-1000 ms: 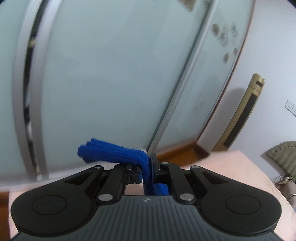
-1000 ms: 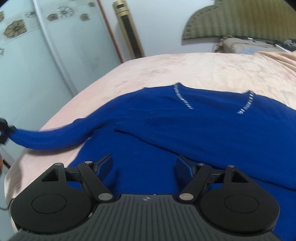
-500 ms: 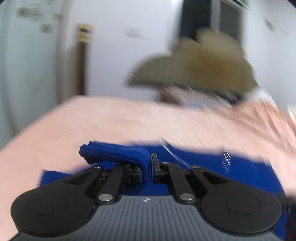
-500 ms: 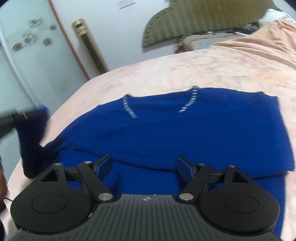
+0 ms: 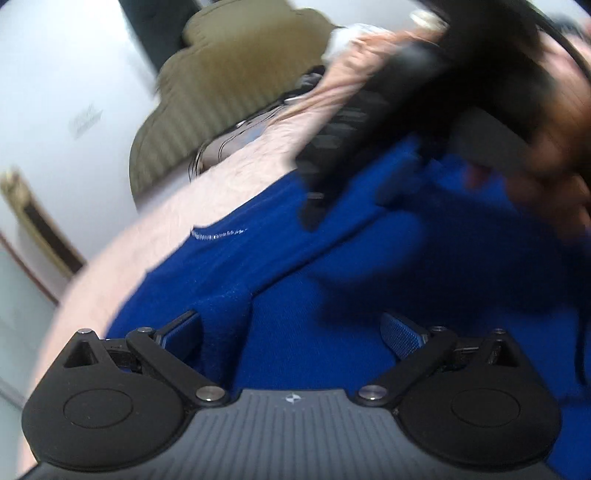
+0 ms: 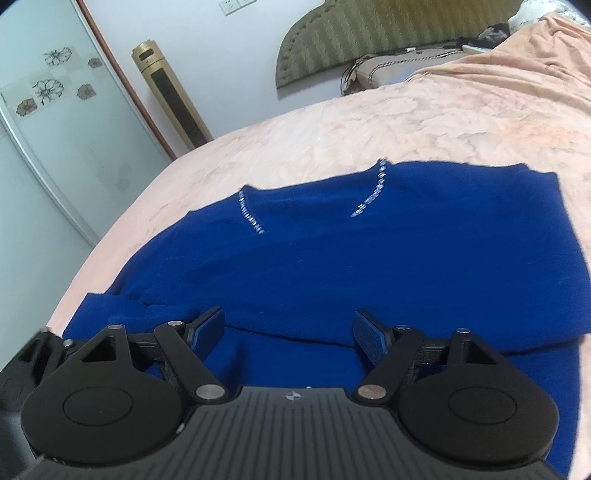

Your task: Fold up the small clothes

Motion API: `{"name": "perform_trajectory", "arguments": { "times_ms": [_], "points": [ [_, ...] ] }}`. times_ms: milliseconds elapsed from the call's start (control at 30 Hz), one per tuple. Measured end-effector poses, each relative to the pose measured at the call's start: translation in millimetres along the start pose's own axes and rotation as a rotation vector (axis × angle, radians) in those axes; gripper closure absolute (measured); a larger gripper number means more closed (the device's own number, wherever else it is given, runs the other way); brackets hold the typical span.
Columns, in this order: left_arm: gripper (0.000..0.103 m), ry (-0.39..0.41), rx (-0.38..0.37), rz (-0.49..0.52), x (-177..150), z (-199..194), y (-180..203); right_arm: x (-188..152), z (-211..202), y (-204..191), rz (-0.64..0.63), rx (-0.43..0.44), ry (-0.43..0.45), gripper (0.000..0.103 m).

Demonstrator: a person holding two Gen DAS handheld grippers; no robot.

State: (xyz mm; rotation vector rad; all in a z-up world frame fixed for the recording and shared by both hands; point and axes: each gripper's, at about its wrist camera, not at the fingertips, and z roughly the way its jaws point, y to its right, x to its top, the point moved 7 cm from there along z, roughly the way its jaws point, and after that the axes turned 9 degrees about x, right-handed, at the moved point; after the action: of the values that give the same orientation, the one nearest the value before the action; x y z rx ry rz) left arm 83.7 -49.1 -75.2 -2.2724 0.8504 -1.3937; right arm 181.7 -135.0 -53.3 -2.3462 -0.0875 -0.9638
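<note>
A blue sweater (image 6: 351, 258) with a sparkly V-neck trim lies flat on the pink bedspread (image 6: 406, 122). Its left sleeve (image 6: 155, 299) is folded in across the body. My right gripper (image 6: 288, 332) is open and empty, low over the sweater's lower part. My left gripper (image 5: 291, 332) is open, just over the sweater (image 5: 332, 295), with the sleeve cuff (image 5: 225, 314) lying loose by its left finger. The right gripper's body and the hand show blurred at the upper right of the left wrist view (image 5: 424, 110).
An olive headboard (image 6: 369, 33) and pillows stand at the bed's far end. A gold tower unit (image 6: 170, 92) and a frosted sliding door (image 6: 44, 147) are off the bed's left side. The bed's left edge (image 6: 96, 254) is close to the sweater.
My left gripper swung from the door side in over the sweater with the sleeve, then opened and let the cuff go. The right gripper stayed open and shifted slightly.
</note>
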Motion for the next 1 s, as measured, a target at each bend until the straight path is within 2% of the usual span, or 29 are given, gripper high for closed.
{"name": "perform_trajectory", "arguments": {
  "times_ms": [100,233,333,433,500,567,667,733,800,867,933,1000],
  "points": [
    [0.0,0.088,0.002,0.048,-2,-15,9,0,4,-10,-0.031,0.006,-0.01,0.024],
    [0.0,0.088,-0.074,0.07,3,-13,21,4,4,-12,-0.037,-0.01,0.004,0.024],
    [0.0,0.083,-0.113,-0.002,5,-17,12,9,-5,-10,-0.037,-0.029,0.031,0.024],
    [0.0,0.054,-0.126,-0.145,-8,-21,-19,12,-12,-18,-0.157,-0.069,0.043,0.024],
    [0.0,-0.01,-0.094,-0.278,-28,-18,-49,11,-11,-27,-0.236,-0.089,0.037,0.024],
    [0.0,-0.092,-0.034,-0.402,-48,-10,-79,4,-4,-44,-0.317,-0.073,0.018,0.024],
    [0.0,-0.184,0.111,-0.545,-80,-4,-123,-12,10,-79,-0.467,-0.04,-0.016,0.028],
    [0.0,-0.217,0.188,-0.592,-95,-5,-143,-27,19,-105,-0.594,-0.019,-0.035,0.028],
    [0.0,-0.225,0.226,-0.637,-103,-11,-151,-40,28,-127,-0.716,-0.01,-0.054,0.03],
    [0.0,-0.214,0.229,-0.671,-103,-14,-154,-49,39,-141,-0.803,-0.029,-0.059,0.031],
    [0.0,-0.211,0.214,-0.671,-102,-14,-153,-53,51,-147,-0.837,-0.046,-0.076,0.032],
    [0.0,-0.208,0.209,-0.639,-99,-16,-146,-55,61,-149,-0.846,-0.051,-0.095,0.042]
  ]
}}
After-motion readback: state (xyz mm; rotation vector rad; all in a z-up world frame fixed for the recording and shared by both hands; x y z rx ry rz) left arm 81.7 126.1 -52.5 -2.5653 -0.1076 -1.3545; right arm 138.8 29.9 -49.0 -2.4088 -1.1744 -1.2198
